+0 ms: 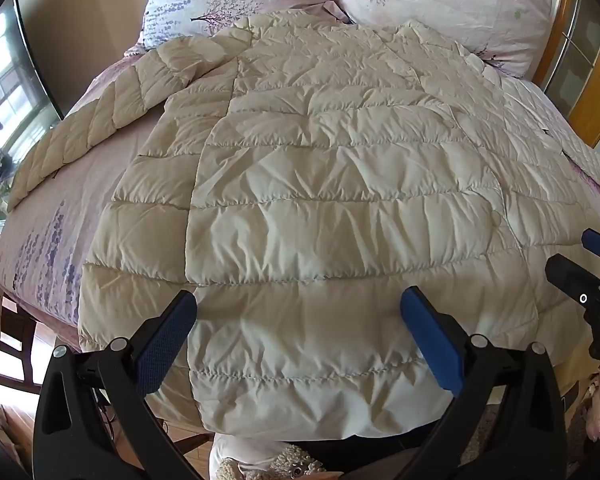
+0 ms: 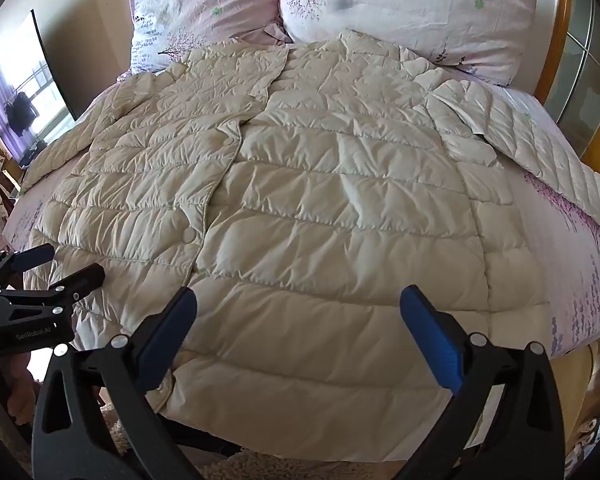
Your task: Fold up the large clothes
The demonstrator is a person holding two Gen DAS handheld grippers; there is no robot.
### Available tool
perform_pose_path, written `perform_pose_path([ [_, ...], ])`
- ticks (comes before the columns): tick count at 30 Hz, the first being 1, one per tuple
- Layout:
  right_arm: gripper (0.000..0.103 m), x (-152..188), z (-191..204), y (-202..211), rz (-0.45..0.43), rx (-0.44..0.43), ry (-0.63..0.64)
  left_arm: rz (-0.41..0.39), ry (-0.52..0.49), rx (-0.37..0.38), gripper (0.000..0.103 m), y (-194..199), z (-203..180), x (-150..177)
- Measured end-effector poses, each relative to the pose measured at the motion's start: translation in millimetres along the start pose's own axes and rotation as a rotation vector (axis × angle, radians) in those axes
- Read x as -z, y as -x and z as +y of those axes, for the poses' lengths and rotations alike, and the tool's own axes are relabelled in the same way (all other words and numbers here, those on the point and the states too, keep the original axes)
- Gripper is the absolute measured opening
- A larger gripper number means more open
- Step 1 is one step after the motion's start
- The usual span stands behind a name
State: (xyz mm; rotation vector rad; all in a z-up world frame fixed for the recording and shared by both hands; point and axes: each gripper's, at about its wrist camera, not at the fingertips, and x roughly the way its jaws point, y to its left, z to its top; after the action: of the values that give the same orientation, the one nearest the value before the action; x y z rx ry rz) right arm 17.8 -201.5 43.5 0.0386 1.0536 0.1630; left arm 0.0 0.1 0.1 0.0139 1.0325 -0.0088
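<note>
A large cream quilted down jacket [image 1: 320,184] lies flat and front-up on the bed, sleeves spread to both sides; it also shows in the right wrist view [image 2: 320,200]. Its hem hangs over the near bed edge. My left gripper [image 1: 298,300] is open and empty, hovering above the hem's left part; it shows in the right wrist view [image 2: 56,266] at the left. My right gripper [image 2: 298,300] is open and empty above the hem's right part; it shows in the left wrist view [image 1: 584,256] at the right edge.
Two pink floral pillows [image 1: 440,4] [image 2: 400,8] lie at the head of the bed. The pink sheet [image 1: 60,216] shows beside the jacket. A wooden headboard frame [image 2: 556,40] stands at the right, a television [image 2: 24,100] at the left.
</note>
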Motion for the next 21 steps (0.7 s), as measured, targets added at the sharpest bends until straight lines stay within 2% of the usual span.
perform_pose_path([
  [21, 0.101, 0.9, -0.9, -0.5, 0.002, -0.004, -0.004, 0.002, 0.001, -0.006, 0.102, -1.6, 1.7, -0.3],
])
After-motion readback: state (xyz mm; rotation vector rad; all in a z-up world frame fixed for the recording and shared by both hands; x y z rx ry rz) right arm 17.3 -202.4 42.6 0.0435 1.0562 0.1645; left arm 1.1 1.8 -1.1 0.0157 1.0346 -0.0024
